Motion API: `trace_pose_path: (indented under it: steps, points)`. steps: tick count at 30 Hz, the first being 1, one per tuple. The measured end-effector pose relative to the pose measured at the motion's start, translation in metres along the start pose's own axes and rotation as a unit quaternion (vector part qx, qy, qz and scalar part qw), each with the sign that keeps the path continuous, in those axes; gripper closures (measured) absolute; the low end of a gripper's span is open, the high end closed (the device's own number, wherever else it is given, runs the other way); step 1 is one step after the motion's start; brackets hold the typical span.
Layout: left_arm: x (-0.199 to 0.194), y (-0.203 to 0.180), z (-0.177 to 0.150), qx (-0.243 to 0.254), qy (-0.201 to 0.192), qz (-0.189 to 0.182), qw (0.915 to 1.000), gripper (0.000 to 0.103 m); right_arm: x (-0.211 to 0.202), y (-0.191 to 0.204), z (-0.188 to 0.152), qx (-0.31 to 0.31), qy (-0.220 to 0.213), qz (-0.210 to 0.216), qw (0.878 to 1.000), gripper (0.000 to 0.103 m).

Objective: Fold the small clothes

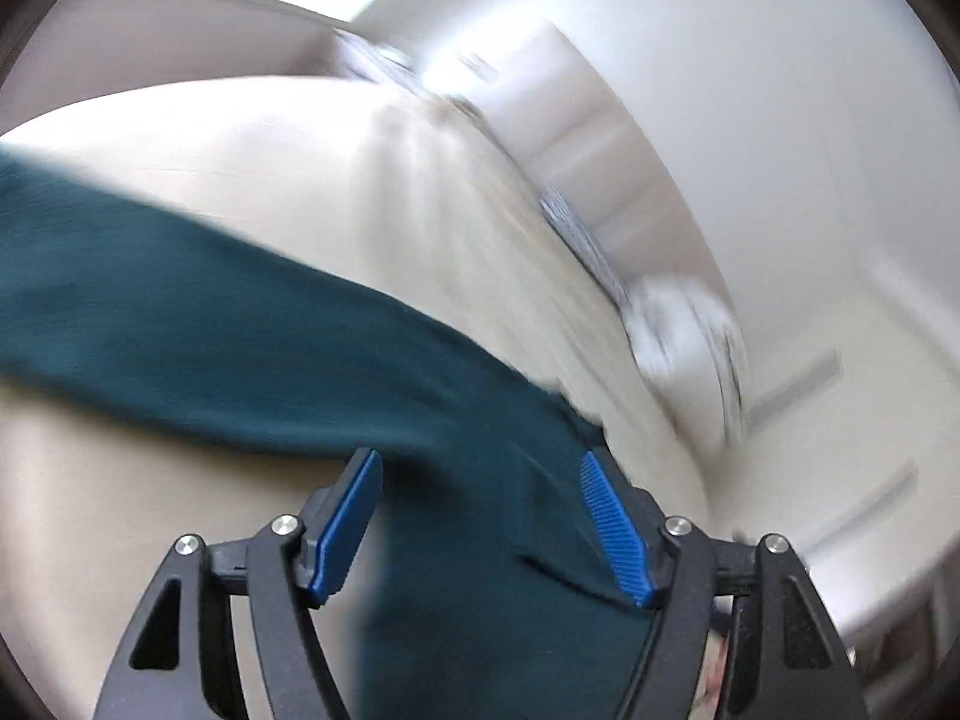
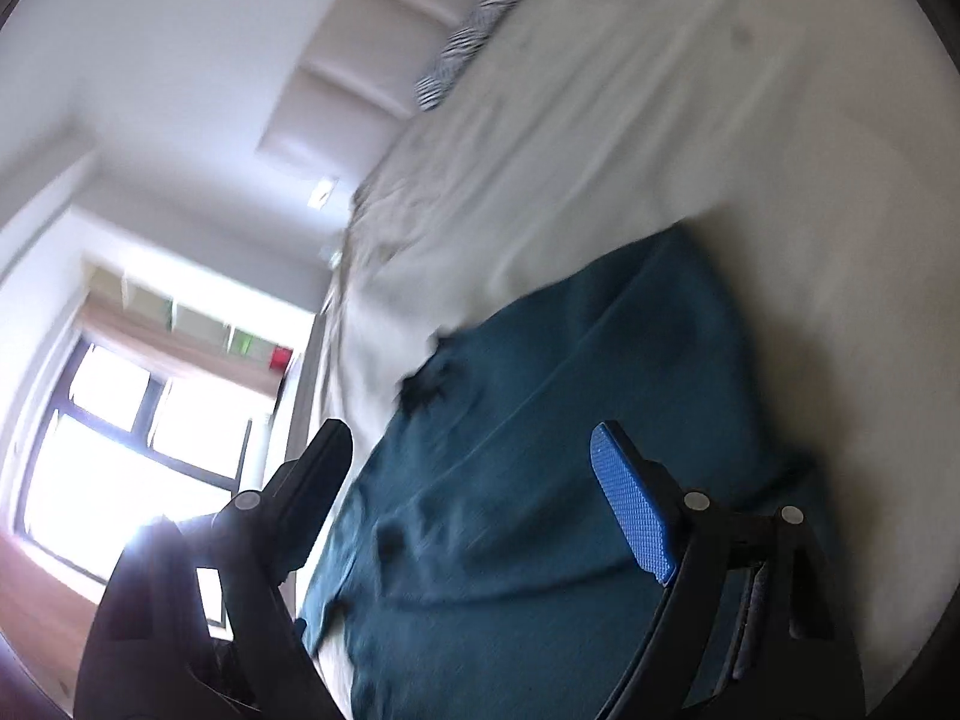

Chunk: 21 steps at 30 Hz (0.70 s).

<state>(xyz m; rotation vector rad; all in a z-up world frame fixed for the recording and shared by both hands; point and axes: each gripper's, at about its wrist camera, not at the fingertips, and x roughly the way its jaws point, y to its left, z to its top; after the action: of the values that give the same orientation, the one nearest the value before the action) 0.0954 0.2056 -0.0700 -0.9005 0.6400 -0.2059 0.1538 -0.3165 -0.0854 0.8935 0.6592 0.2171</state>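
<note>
A dark teal garment [image 1: 210, 312] lies spread on a cream bed sheet [image 1: 210, 138], running from the left edge of the left wrist view down between my fingers. My left gripper [image 1: 480, 459] stands open just over it, its blue pads [image 1: 612, 516] apart and not pressing the cloth. In the right wrist view the same garment [image 2: 570, 390] lies flat on the sheet [image 2: 600, 120], with a small dark mark [image 2: 426, 390] near its edge. My right gripper [image 2: 471, 432] hovers open above it, nothing pinched. Both views are blurred.
A striped pillow [image 1: 576, 228] [image 2: 468, 42] lies along the padded headboard [image 1: 588, 138] [image 2: 342, 102]. A bright window [image 2: 120, 420] and a wood floor show beyond the bed's edge at the left of the right wrist view.
</note>
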Motion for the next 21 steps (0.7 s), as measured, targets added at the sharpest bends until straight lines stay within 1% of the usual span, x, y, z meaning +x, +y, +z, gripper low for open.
trace_pose_path:
  steps: [1, 2, 4, 6, 7, 8, 9, 10, 11, 12, 13, 14, 16, 17, 19, 20, 21]
  points:
    - [-0.019, 0.018, 0.005, -0.029, -0.022, 0.009, 0.9993, 0.033, 0.001, 0.011, -0.009, -0.008, 0.006, 0.005, 1.000, 0.020]
    - [-0.042, 0.043, 0.009, -0.067, -0.047, 0.019, 0.9964, 0.033, 0.000, 0.022, -0.019, -0.018, 0.014, 0.015, 1.000, 0.020]
    - [-0.070, 0.077, 0.013, -0.119, -0.079, 0.047, 0.9886, 0.033, 0.001, 0.046, -0.041, -0.027, 0.026, 0.033, 0.999, 0.020]
    - [-0.095, 0.113, 0.015, -0.181, -0.112, 0.077, 0.9741, 0.033, 0.005, 0.066, -0.060, -0.029, 0.036, 0.048, 0.998, 0.020]
    - [-0.102, 0.127, 0.016, -0.207, -0.121, 0.084, 0.9673, 0.033, 0.006, 0.073, -0.067, -0.031, 0.040, 0.049, 0.997, 0.020]
    - [-0.109, 0.145, 0.018, -0.242, -0.135, 0.080, 0.9574, 0.033, 0.008, 0.080, -0.073, -0.035, 0.044, 0.050, 0.997, 0.020]
    - [-0.112, 0.158, 0.020, -0.266, -0.148, 0.072, 0.9498, 0.033, 0.010, 0.089, -0.082, -0.042, 0.048, 0.051, 0.997, 0.020]
    - [-0.112, 0.170, 0.024, -0.289, -0.154, 0.066, 0.9427, 0.037, 0.008, 0.093, -0.088, -0.044, 0.050, 0.051, 0.996, 0.020]
    - [-0.111, 0.178, 0.030, -0.304, -0.156, 0.061, 0.9378, 0.039, 0.009, 0.099, -0.095, -0.046, 0.056, 0.050, 0.996, 0.020]
    - [-0.109, 0.183, 0.036, -0.311, -0.159, 0.054, 0.9354, 0.039, 0.006, 0.102, -0.098, -0.046, 0.059, 0.050, 0.996, 0.021]
    - [-0.105, 0.185, 0.044, -0.312, -0.159, 0.047, 0.9353, 0.039, 0.007, 0.105, -0.102, -0.048, 0.060, 0.050, 0.996, 0.022]
    - [-0.097, 0.188, 0.052, -0.311, -0.155, 0.045, 0.9366, 0.042, 0.007, 0.108, -0.104, -0.050, 0.059, 0.050, 0.996, 0.022]
    - [-0.087, 0.196, 0.060, -0.326, -0.152, 0.052, 0.9315, 0.074, 0.005, 0.105, -0.108, -0.047, 0.058, 0.051, 0.996, 0.022]
    - [-0.083, 0.199, 0.064, -0.335, -0.152, 0.053, 0.9284, 0.079, 0.004, 0.102, -0.106, -0.044, 0.059, 0.051, 0.996, 0.022]
    - [-0.081, 0.199, 0.069, -0.336, -0.149, 0.063, 0.9276, 0.092, 0.010, 0.096, -0.102, -0.041, 0.059, 0.050, 0.996, 0.022]
    - [-0.081, 0.188, 0.071, -0.322, -0.151, 0.072, 0.9320, 0.094, 0.008, 0.095, -0.104, -0.045, 0.059, 0.047, 0.996, 0.022]
    - [-0.080, 0.178, 0.074, -0.297, -0.154, 0.075, 0.9392, 0.095, 0.015, 0.090, -0.100, -0.046, 0.060, 0.044, 0.996, 0.022]
